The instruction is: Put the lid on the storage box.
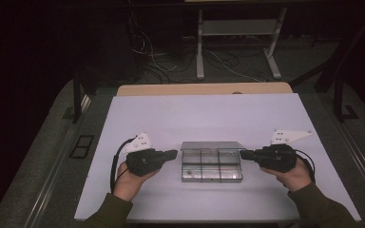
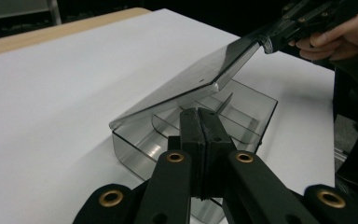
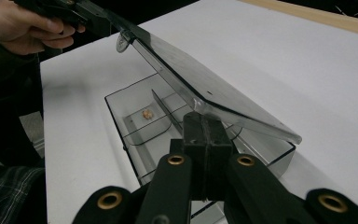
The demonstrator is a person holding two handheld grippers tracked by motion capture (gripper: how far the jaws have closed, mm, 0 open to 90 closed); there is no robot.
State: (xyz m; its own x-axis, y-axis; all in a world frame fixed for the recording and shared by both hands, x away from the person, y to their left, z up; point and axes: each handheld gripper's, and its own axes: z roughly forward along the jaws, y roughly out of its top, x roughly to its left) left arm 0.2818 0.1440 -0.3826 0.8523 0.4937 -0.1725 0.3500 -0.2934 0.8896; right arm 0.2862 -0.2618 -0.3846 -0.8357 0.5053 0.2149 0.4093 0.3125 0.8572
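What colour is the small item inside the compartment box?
Tan-orange small item, in the clear box; best in the right gripper view.

Three views, one box
High view looks down from 6 o'clock; gripper views face inward, close, from 9 and 3, sharing the box [image 1: 212,161].

Clear, grey-tinted plastic box [image 1: 211,167] and lid [image 3: 205,81] on white table sheet [image 1: 204,118]; tan speck [image 3: 146,113] inside. Black grippers [image 1: 171,154] with brass rivets [image 2: 175,157]. Olive sleeves [image 1: 107,213]. Plaid cloth [image 3: 4,186].
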